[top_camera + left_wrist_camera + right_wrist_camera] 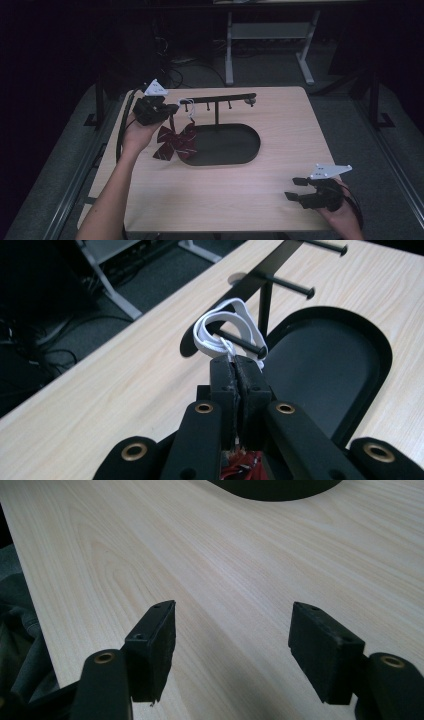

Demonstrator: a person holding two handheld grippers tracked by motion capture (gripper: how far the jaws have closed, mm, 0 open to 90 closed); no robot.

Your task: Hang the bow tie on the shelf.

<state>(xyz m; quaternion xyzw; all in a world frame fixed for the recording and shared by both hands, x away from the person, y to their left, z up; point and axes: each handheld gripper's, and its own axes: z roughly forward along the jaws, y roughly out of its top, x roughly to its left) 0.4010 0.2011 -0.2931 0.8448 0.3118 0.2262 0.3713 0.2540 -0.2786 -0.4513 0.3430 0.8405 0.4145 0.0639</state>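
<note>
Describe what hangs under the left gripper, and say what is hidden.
Under the left gripper hangs a dark red bow, beside the black stand base. Its white strap loops over a peg; the clamped part is hidden.

- The left forearm [114, 197] reaches up from the near edge, its hand [136, 134] wrapped under the left gripper [169, 109], which is raised above the tabletop.
- In the left gripper view its 2 jaws are pressed together, pinching a white strap [222, 335].
- The right hand [344, 212] holds the right gripper [295, 189] low at the near right corner, its 2 jaws spread wide apart with nothing between them.
</note>
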